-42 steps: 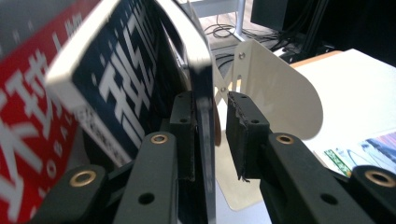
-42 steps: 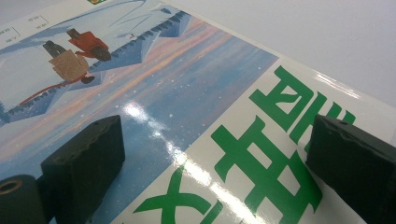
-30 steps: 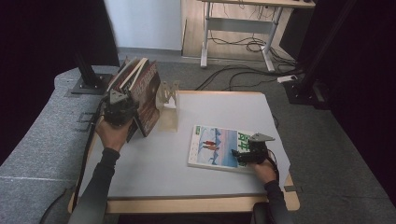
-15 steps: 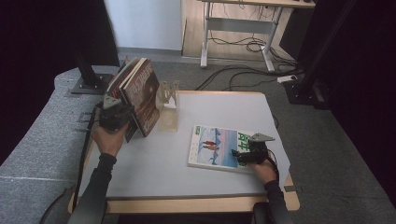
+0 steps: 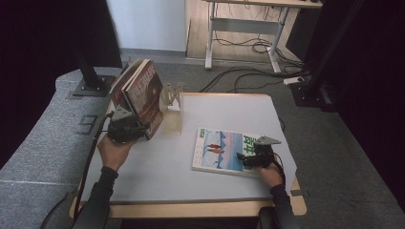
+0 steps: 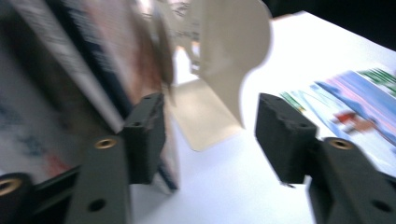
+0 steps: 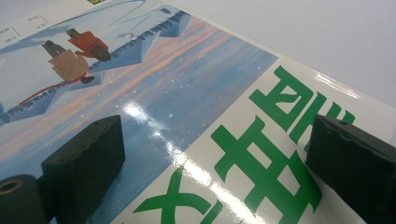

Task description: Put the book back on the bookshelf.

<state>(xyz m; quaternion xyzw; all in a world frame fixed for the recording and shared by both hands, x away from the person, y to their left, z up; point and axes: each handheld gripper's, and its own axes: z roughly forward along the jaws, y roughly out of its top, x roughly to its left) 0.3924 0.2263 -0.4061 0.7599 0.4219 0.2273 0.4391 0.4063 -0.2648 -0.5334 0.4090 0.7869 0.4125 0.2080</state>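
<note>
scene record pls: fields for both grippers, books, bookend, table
left gripper: jaws have just been opening, nothing between the pads, beside the leaning books
right gripper: open, jaws over the flat book
leaning books: tilted against the bookend, table's left side
flat book: cover up, right of centre
bookend: pale, upright
table: white top

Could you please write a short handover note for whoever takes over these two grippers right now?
Left gripper: jaws have just been opening, nothing pressed between them; it sits at the foot of the leaning books.
Right gripper: open, jaws astride the cover of the flat book, not gripping.
Things: the books lean at the table's left rear against a pale bookend; the flat book lies front right.
Done: leaning books appear released.
Left: probably pick up the flat book and stand it with the others.
</note>
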